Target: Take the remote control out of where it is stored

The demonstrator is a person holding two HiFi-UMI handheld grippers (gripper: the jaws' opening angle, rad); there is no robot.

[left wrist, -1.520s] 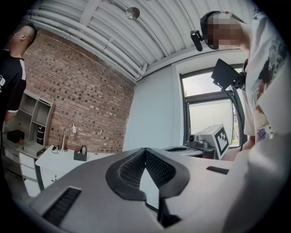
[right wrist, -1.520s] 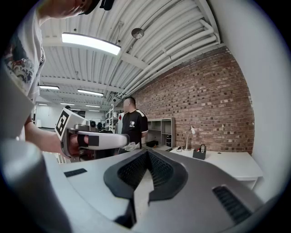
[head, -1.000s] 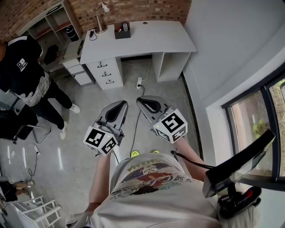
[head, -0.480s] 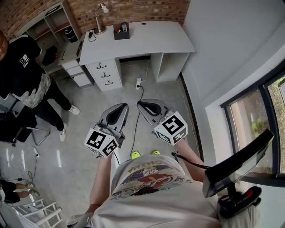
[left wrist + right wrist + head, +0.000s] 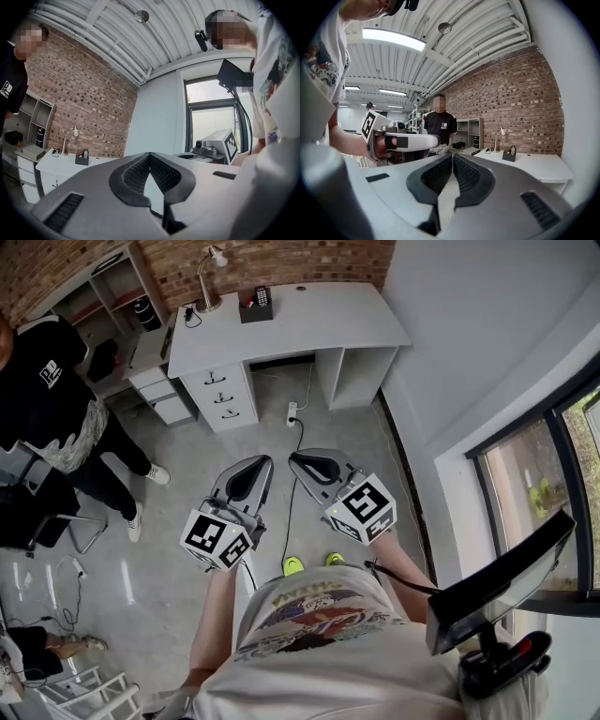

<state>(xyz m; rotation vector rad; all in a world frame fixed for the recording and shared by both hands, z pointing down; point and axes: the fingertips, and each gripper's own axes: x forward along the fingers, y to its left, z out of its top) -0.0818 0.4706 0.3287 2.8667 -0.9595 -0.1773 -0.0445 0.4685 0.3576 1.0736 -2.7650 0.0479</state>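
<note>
While the left tongs [image 5: 255, 465] and right tongs [image 5: 302, 461] are shut and empty, the task looks unstarted.
They hang at the waist; the remote control [image 5: 264, 295] stands in its holder [image 5: 255, 311] on the far bench [image 5: 328, 322], so reaching, gripping and lifting are all left to do.

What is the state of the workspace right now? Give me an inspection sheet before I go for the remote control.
Surface: white desk against the brick wall, mostly bare.
Job's things: remote control standing in a black holder on the desk, untouched.
Clutter: desk lamp beside the holder.
Grippers: left hand-held gripper and right hand-held gripper both shut and empty, well short of the desk.
Cables: power strip on the floor in front of the desk.
Surroundings: person in a black shirt standing at left; shelf unit beside the desk; window at right.
</note>
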